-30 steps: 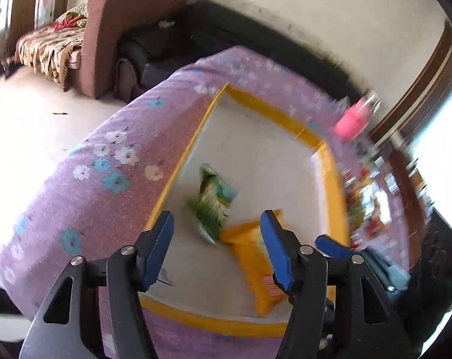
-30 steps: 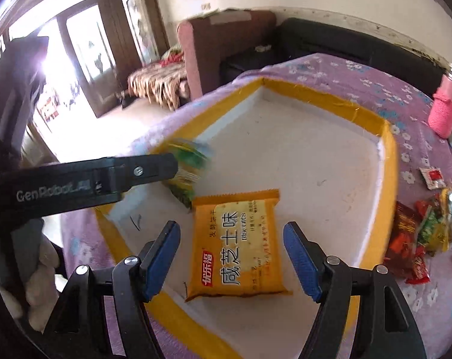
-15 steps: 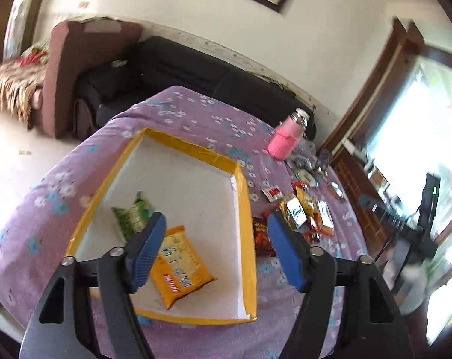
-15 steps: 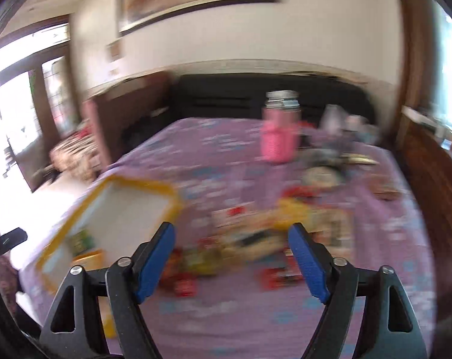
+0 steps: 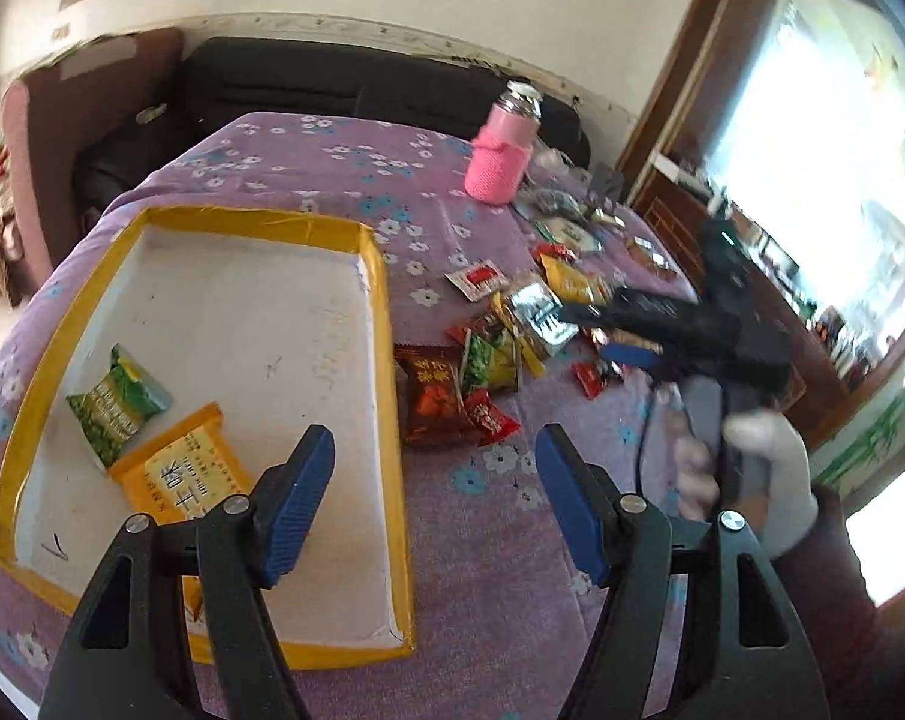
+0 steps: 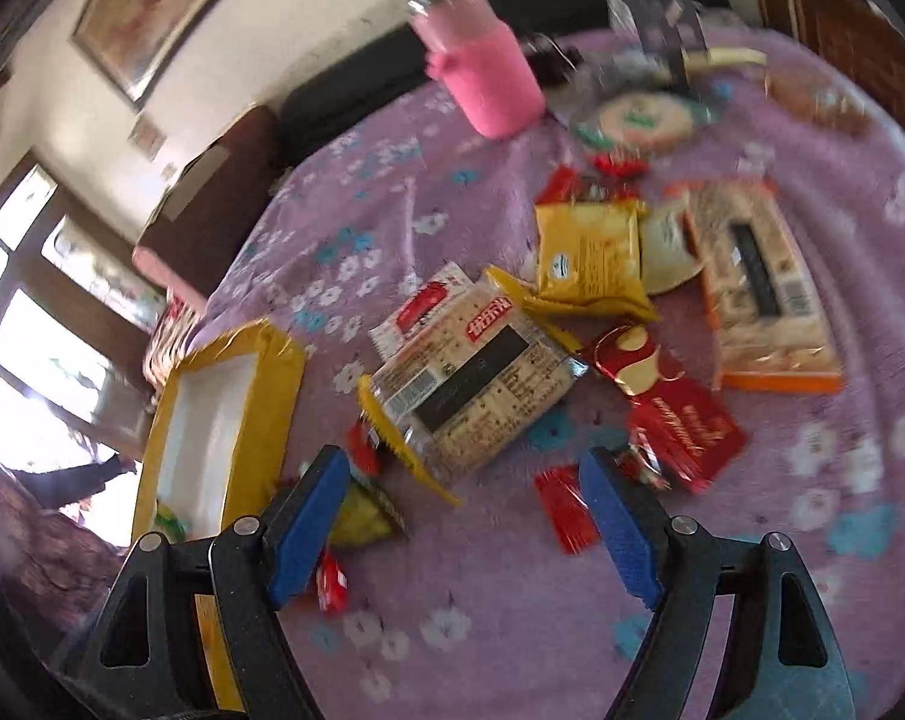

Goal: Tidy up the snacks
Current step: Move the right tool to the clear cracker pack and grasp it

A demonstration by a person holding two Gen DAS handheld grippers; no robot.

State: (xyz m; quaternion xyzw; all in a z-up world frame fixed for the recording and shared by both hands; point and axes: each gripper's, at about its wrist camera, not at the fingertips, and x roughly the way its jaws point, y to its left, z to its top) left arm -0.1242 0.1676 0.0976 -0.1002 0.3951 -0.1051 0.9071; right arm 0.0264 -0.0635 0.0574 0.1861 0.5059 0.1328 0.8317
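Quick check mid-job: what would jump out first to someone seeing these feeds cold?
The loose pile of snack packets scattered on the purple floral cloth, right of the yellow-rimmed tray. The tray holds only a green packet and an orange packet. A pink bottle stands behind.

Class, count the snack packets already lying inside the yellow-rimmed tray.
2. A green packet lies near the yellow-rimmed tray's left wall; an orange packet sits beside it, partly behind the left hand-held gripper, which could hide more.
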